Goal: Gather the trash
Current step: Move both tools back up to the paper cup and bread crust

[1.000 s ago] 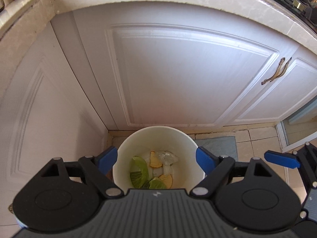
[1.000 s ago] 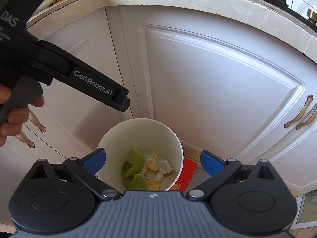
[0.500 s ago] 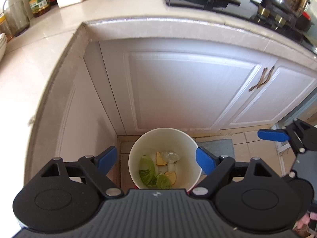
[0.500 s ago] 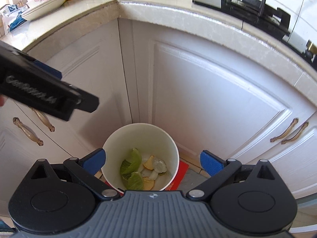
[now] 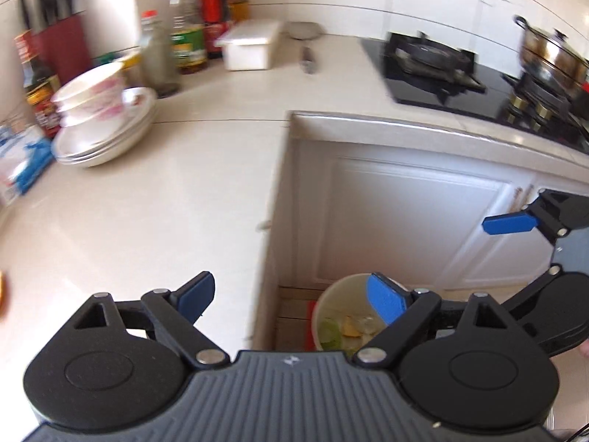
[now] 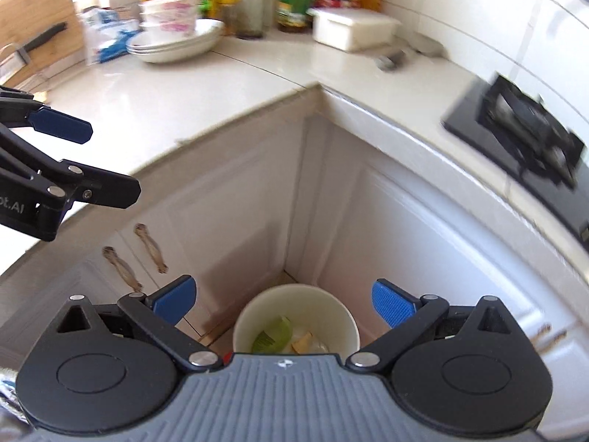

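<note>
A white trash bin [image 6: 294, 294] stands on the floor in the cabinet corner, with green leaves and yellow peel scraps [image 6: 274, 333] inside. My right gripper [image 6: 284, 302] hangs high above it, open and empty. My left gripper [image 5: 291, 296] is over the counter edge, its jaws opening with nothing between them. The bin [image 5: 342, 283] shows below its right finger. An orange bit [image 5: 2, 291] sits on the counter at the left edge, mostly cut off. Each gripper's blue fingers show in the other's view: the right fingers [image 5: 510, 223] and the left fingers [image 6: 60, 123].
On the cream counter [image 5: 165, 202] are stacked bowls and plates [image 5: 106, 121], bottles [image 5: 187, 37], a white box [image 5: 250, 44] and a blue-white packet [image 5: 22, 162]. A black stove [image 5: 430, 70] with a steel pot [image 5: 552, 59] lies to the right. White cabinet doors with handles [image 6: 151, 246] flank the bin.
Both grippers have risen well away from the bin, which now looks smaller. The left one has swung left, so the countertop has come into view.
</note>
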The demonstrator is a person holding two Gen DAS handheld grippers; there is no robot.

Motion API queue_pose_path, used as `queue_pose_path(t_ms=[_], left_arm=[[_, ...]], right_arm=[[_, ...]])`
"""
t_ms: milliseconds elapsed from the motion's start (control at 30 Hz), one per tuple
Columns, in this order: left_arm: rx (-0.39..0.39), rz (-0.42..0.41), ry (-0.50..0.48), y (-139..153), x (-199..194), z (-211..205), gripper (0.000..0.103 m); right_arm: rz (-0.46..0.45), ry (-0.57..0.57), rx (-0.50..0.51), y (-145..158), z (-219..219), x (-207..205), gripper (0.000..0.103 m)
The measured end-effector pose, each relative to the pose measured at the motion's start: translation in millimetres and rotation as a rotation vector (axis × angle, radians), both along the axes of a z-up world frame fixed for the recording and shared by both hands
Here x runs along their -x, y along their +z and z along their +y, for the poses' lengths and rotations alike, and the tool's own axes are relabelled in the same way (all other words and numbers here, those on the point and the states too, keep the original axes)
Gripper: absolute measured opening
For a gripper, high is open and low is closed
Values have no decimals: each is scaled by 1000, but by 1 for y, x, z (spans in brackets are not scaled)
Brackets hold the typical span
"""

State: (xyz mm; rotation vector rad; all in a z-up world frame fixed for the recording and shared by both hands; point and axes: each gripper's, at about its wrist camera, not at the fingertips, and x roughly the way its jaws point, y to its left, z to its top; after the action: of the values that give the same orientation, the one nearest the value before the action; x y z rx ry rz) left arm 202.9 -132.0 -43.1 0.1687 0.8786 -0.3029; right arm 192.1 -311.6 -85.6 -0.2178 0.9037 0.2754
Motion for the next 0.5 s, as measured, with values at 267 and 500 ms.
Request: queue_pose_path(t_ms=[267, 500], left_arm=[[-36, -11, 245, -2, 7, 92, 90], [-87, -31, 404, 2, 14, 169, 90]], right_arm=[[-33, 210, -51, 27, 75, -32, 103], [-17, 370, -75, 35, 135, -60, 103]])
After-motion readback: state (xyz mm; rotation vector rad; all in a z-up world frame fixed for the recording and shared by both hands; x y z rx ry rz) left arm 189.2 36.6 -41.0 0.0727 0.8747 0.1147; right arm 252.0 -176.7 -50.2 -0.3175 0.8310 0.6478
